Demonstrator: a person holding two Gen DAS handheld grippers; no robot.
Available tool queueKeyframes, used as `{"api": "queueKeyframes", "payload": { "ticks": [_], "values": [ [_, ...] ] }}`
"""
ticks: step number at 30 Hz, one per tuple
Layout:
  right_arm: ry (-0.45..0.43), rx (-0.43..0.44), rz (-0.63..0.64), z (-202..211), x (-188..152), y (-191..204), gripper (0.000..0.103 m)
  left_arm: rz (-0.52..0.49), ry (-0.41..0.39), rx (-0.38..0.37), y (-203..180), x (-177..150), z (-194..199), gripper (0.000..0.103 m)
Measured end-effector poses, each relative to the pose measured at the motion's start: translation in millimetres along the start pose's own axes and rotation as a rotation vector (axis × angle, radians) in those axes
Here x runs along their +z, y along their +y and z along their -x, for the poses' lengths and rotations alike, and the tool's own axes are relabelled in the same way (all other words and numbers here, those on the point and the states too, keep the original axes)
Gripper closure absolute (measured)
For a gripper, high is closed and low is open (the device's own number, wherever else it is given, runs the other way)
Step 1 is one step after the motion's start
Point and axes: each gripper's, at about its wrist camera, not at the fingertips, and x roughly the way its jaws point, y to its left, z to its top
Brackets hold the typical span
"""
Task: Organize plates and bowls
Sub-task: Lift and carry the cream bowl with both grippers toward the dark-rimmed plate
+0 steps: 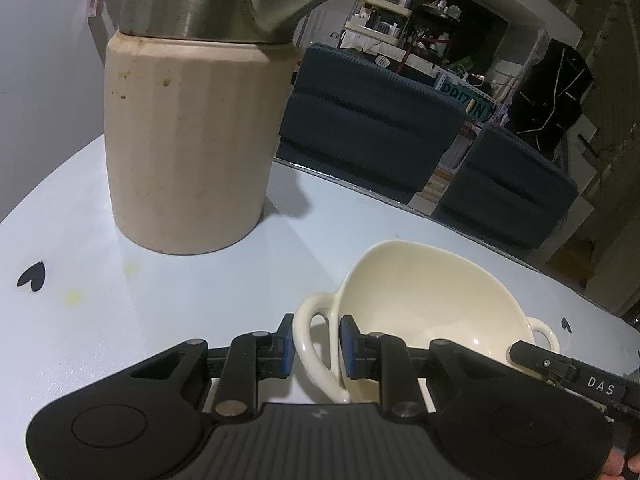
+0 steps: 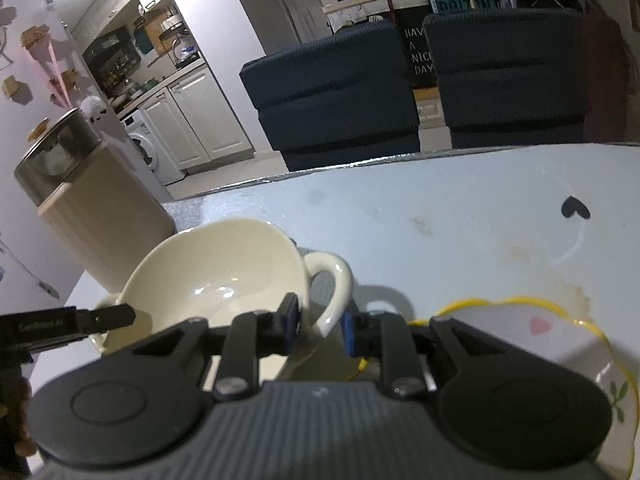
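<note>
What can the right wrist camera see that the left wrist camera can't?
Only the right wrist view shows the yellow-rimmed dish with a pink heart, and a kitchen with a washing machine. Only the left wrist view shows the kettle's metal spout close up. Both show the cream bowl, with the left hand-held gripper around one handle and the right hand-held gripper around the other, plus the beige kettle and blue chairs.

Both wrist views sit low and close over the cream bowl (image 1: 424,312), left view from its left handle, right view (image 2: 216,276) from its right; both face the blue chairs (image 1: 368,116).
</note>
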Motion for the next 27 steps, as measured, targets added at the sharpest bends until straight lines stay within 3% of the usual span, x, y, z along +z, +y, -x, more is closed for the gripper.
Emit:
{"api": "queueKeyframes", "payload": {
  "ticks": [17,27],
  "values": [
    [-0.044,-0.010,0.032,13,-5,3,0.077,-0.038,-0.046,0.005,-10,-3,20,0.079],
    [-0.070,0.002,0.046,69,-7,9,0.077,-0.035,-0.068,-0.012,-30,-5,73,0.079]
  ]
}}
